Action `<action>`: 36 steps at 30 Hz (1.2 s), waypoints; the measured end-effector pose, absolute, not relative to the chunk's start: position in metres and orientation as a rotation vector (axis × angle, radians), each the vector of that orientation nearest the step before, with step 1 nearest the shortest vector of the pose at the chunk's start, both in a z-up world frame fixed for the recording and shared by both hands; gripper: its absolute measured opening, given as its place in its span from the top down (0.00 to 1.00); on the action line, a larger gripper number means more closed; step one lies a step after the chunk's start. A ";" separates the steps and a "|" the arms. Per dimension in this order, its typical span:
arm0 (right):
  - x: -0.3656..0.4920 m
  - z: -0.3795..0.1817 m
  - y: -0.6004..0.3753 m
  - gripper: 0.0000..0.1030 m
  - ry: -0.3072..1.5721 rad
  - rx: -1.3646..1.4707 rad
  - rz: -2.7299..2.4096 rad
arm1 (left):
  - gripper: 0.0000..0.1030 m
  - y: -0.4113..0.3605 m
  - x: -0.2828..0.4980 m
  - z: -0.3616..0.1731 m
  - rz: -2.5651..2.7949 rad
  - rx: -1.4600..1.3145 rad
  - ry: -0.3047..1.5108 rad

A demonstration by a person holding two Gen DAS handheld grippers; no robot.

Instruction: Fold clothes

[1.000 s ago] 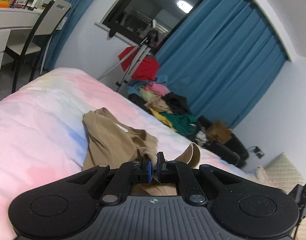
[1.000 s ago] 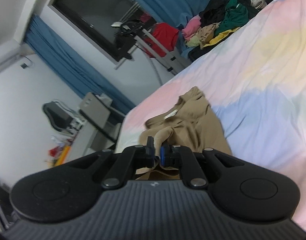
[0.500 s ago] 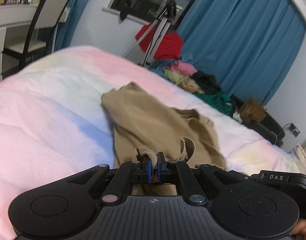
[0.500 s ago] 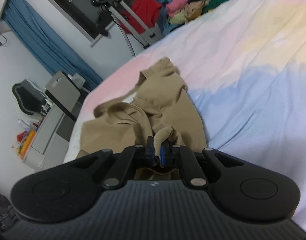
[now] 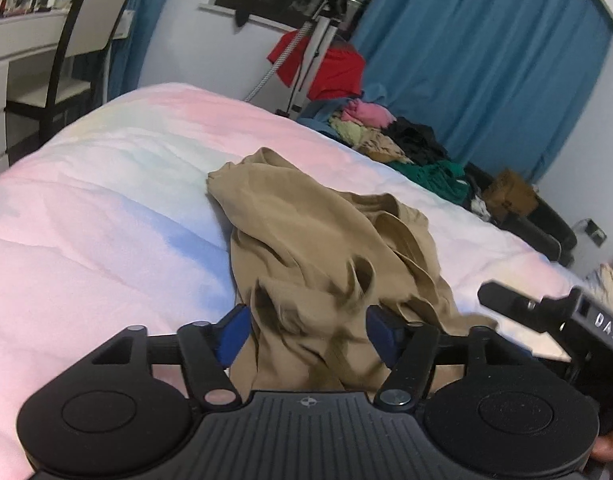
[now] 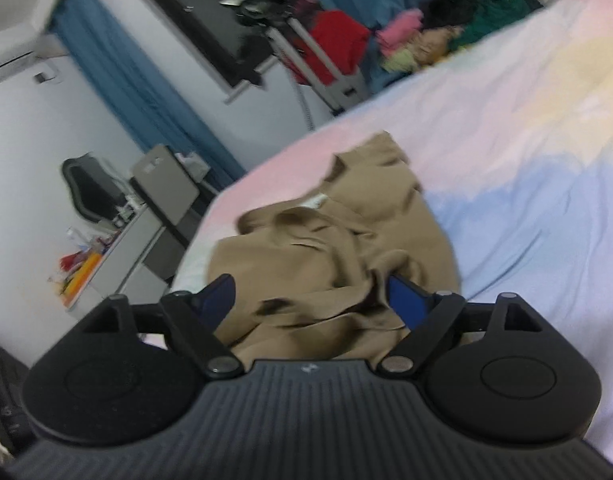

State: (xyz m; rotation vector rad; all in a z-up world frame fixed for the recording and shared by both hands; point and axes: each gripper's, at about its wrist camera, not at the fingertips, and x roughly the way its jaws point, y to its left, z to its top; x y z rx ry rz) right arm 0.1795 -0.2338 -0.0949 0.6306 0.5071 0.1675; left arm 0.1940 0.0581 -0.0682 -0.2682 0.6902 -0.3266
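A tan garment (image 5: 306, 240) lies crumpled in a loose heap on a bed covered with a pastel pink, blue and yellow quilt (image 5: 106, 200), its far end reaching toward the middle of the bed and its near end bunched directly in front of both tools. The left gripper (image 5: 308, 330) has just been opening: its blue-padded fingers (image 5: 234, 330) stand wide apart, with a ruffled fold of the tan cloth lying between them but neither pad pressing on it. The right gripper (image 6: 312, 300) has likewise just been opening, its jaws spread to either side of another bunched fold; in that blurred view the cloth appears to brush the right-hand pad (image 6: 404, 300), though no grip is evident. From the left wrist view, the right tool shows as a black body at the edge of the frame, just beside the garment. Beyond the bed, a pile of mixed clothes (image 5: 386, 136) sits near blue curtains (image 5: 486, 60), a tripod (image 5: 318, 36) stands below a dark window, and a chair (image 5: 78, 36) is drawn up to a white desk.
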 end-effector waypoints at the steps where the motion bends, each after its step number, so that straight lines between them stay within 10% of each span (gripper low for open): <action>1: 0.175 -0.091 -0.233 0.17 0.506 0.616 0.165 | 0.28 0.059 0.188 -0.066 -0.325 -0.259 0.688; 8: 0.143 -0.082 -0.243 0.21 0.532 0.535 0.112 | 0.26 0.066 0.154 -0.060 -0.315 -0.139 0.689; 13: 0.149 -0.095 -0.256 0.42 0.628 0.545 0.059 | 0.41 0.059 0.157 -0.069 -0.323 -0.057 0.731; 18: 0.161 -0.111 -0.249 0.43 0.703 0.488 0.048 | 0.60 0.059 0.173 -0.086 -0.332 -0.089 0.778; 23: 0.167 -0.127 -0.241 0.70 0.764 0.440 0.050 | 0.65 0.059 0.180 -0.099 -0.340 -0.126 0.809; 26: 0.166 -0.125 -0.236 0.89 0.753 0.415 0.065 | 0.92 0.057 0.176 -0.098 -0.333 -0.110 0.786; 36: 0.142 -0.106 -0.237 0.92 0.664 0.356 -0.003 | 0.96 0.063 0.157 -0.080 -0.282 -0.109 0.695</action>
